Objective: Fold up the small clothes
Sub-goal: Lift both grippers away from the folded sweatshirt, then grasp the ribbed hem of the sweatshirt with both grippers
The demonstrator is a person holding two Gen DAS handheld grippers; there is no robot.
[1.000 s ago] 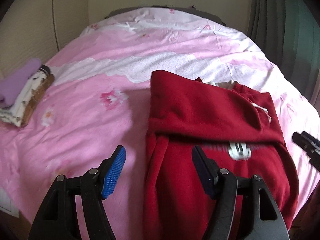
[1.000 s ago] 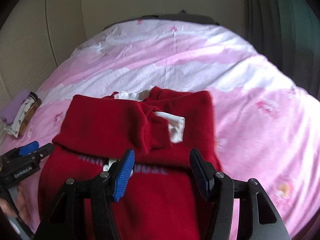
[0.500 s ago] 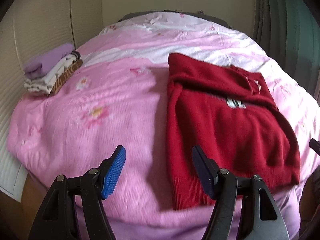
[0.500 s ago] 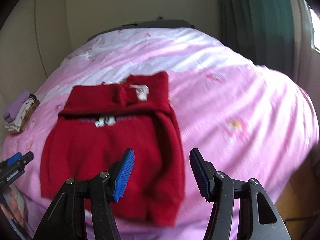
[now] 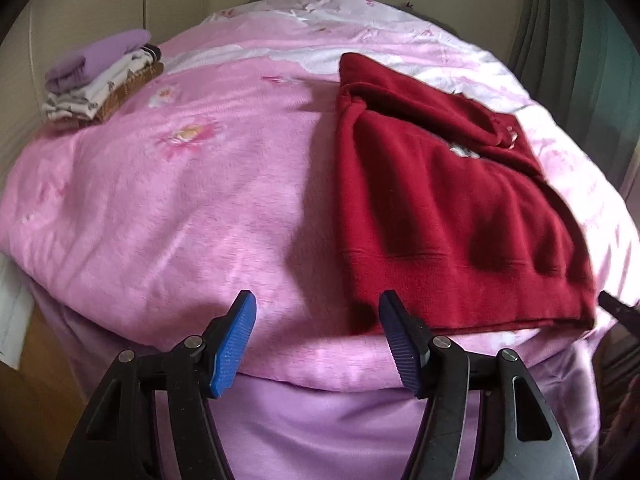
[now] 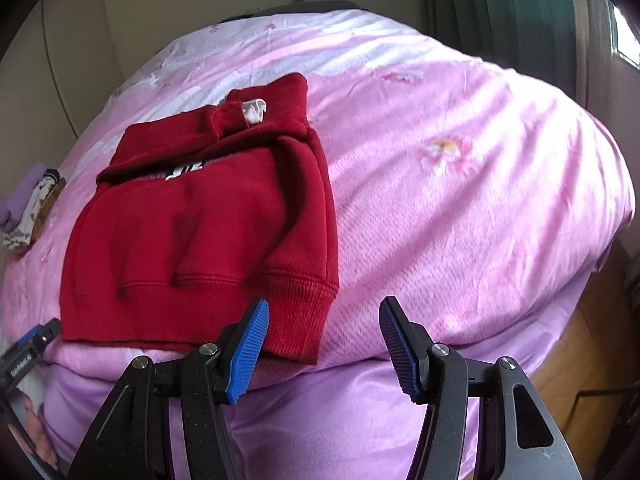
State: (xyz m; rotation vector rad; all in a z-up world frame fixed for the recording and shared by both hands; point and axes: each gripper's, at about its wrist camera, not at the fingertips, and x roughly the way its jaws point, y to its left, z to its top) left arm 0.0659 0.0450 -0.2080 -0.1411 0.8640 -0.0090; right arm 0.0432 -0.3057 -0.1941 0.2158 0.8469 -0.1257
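both grippers have drawn back to the near edge of the pink blanket (image 5: 208, 184), leaving the red sweatshirt (image 5: 448, 208) at centre right of the left view, top folded down, hem nearest: likely ready for a hem fold. left gripper (image 5: 316, 340) and right gripper (image 6: 322, 346) gape wide, holding and touching nothing.

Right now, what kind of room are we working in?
Most likely a bedroom: the red sweater lies on a bed with a pink floral blanket, folded clothes stacked at its far edge, and curtains behind.
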